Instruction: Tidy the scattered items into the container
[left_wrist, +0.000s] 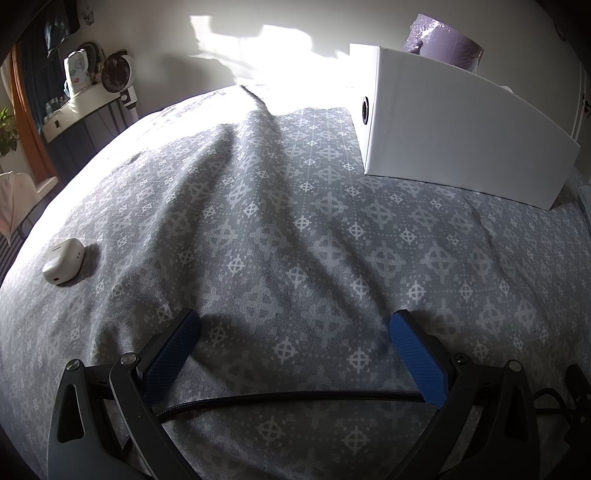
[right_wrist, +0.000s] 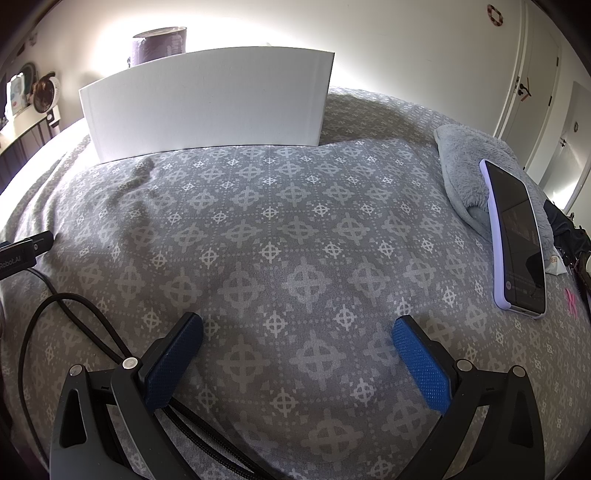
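Over the patterned bedspread (left_wrist: 295, 240), both tools are hanging with jaws spread fully wide and gripping nothing: the left gripper (left_wrist: 294, 325) and the right gripper (right_wrist: 297, 326). Beyond them, the white earbud case (left_wrist: 63, 260) is lying far to the left gripper's left, while the phone (right_wrist: 517, 236) is resting to the right gripper's right, long axis running away from it. Farther back, the white storage box (right_wrist: 207, 107) is standing between them.

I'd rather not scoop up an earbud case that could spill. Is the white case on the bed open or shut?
Shut. The white case lies on the bedspread with its lid down, nothing showing inside.
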